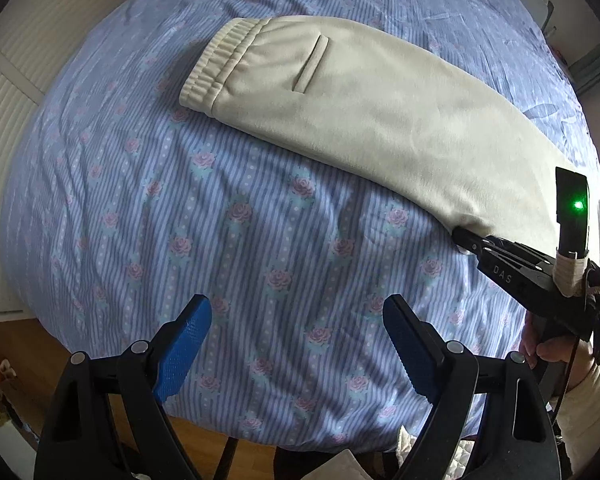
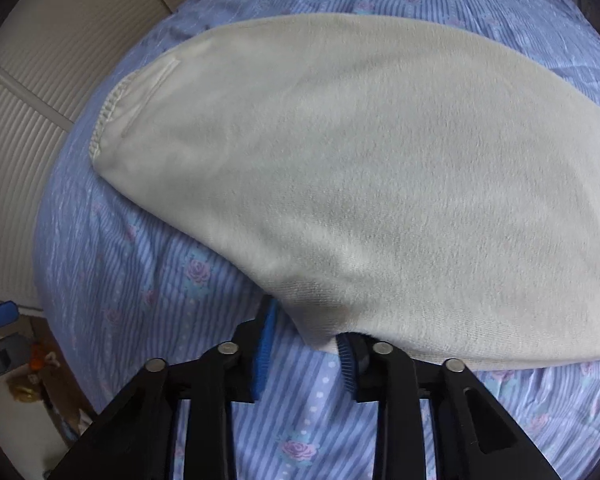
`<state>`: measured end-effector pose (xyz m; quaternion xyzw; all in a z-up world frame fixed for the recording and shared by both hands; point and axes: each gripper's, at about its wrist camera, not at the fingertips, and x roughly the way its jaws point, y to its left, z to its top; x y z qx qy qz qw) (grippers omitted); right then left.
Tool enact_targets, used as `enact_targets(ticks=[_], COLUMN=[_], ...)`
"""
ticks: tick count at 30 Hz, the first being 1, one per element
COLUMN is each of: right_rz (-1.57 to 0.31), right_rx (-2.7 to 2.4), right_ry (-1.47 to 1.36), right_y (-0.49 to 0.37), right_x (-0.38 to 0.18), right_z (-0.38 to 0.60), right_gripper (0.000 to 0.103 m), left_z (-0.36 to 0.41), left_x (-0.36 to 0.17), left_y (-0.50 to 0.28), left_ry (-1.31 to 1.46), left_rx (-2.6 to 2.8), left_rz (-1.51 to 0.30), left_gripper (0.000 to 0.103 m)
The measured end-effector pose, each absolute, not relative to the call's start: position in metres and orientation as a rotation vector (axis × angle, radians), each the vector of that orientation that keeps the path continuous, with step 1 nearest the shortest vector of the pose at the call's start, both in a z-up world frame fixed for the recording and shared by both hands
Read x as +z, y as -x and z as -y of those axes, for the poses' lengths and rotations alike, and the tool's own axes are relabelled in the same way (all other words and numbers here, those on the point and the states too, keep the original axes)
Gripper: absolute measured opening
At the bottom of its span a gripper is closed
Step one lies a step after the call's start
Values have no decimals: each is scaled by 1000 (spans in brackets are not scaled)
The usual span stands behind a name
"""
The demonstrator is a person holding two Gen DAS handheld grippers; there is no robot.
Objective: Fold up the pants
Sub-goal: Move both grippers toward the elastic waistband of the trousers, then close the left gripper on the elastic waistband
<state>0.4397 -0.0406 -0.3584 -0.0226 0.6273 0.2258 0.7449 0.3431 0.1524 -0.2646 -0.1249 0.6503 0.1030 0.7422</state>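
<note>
Cream pants (image 1: 360, 108) lie folded lengthwise on the bed, with the elastic waistband (image 1: 204, 76) at the far left and a pocket slit (image 1: 312, 64) beside it. My right gripper (image 1: 462, 238) is at the leg end on the near right. Its blue pads pinch a bunched corner of the pants (image 2: 380, 184), and in its own view the right gripper (image 2: 306, 328) has cloth draped over the right finger. The left gripper (image 1: 296, 308) hangs open above the bare sheet in front of the pants, with nothing between its fingers.
The bed carries a blue striped sheet with pink roses (image 1: 220, 220). Its near edge drops to a wooden floor (image 1: 28, 360). White ribbed panels (image 1: 4, 128) stand at the left. A hand in a cream sleeve (image 1: 556, 356) holds the right gripper's handle.
</note>
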Motion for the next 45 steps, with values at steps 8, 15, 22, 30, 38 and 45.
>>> enact_targets(ticks=[8,15,22,30,38,45], right_rz=[-1412,-1469,-1466,-1401,-1352,-1368], right_rx=[523,487,401,365,389,400], right_ry=[76,-3,-37,-62,-40,-22], right_y=[-426,-414,-415,-480,-514,-512], right_x=[-357,-316,-282,-271,-255,-258], right_z=[41,46,13,-51,-85,-94], right_gripper=[14,49,55,55,55,55], left_z=[-166,-229,-305,-350,-367,-367], left_x=[-271,-256,-267,-315,-330,-362], left_y=[-354,-398,-475,-555,-567,-580], left_ry=[266,220,354,568,714,782], left_rx=[227,171,-83,-113,-236,-272], left_rz=[-1425,-1311,-1218,-1254,-1271,-1351], left_gripper=[88,88,85,62,19,34])
